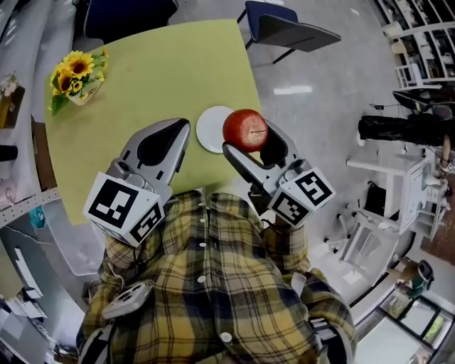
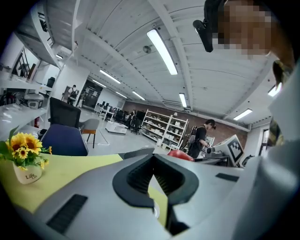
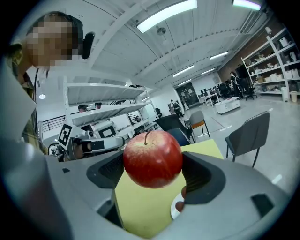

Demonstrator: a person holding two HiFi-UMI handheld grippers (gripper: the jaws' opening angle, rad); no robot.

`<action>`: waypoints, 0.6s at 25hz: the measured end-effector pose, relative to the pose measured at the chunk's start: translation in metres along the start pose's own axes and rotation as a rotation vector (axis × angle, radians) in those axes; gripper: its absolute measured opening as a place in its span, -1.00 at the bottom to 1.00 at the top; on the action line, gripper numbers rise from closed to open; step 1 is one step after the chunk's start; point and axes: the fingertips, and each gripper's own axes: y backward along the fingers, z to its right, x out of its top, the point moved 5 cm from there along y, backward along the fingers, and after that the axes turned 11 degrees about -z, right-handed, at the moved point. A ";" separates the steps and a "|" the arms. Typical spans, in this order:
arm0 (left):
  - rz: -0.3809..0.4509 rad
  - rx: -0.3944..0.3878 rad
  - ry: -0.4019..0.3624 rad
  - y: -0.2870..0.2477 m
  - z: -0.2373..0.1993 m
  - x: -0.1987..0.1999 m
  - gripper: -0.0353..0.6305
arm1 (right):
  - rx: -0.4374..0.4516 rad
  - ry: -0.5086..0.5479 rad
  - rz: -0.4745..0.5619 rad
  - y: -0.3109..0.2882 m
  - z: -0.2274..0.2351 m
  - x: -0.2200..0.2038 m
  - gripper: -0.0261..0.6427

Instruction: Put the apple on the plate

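My right gripper (image 1: pixel 250 139) is shut on a red apple (image 1: pixel 245 129) and holds it in the air at the near right edge of the yellow-green table (image 1: pixel 163 71). Just left of the apple, a small white plate (image 1: pixel 210 129) lies on the table with nothing on it. In the right gripper view the apple (image 3: pixel 152 159) sits stem up between the two jaws, with the plate (image 3: pixel 176 206) low behind it. My left gripper (image 1: pixel 179 135) hovers to the plate's left, its jaws shut with nothing in them. The left gripper view shows the fingertips (image 2: pixel 151 158) touching.
A white pot of sunflowers (image 1: pixel 75 77) stands at the table's far left corner. A grey chair (image 1: pixel 288 30) and a dark blue chair (image 1: pixel 128 14) stand beyond the far edge. Equipment and racks (image 1: pixel 412 128) crowd the floor to the right.
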 end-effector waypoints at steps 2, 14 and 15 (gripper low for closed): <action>-0.010 -0.019 0.003 -0.004 -0.002 0.001 -0.88 | -0.013 -0.008 -0.005 -0.001 0.001 0.000 0.19; -0.033 -0.042 0.030 -0.026 0.006 0.001 -0.88 | 0.006 0.040 -0.063 -0.002 0.001 0.006 0.19; -0.033 -0.038 0.035 -0.027 0.006 0.000 -0.88 | 0.013 0.044 -0.068 -0.003 0.000 0.006 0.19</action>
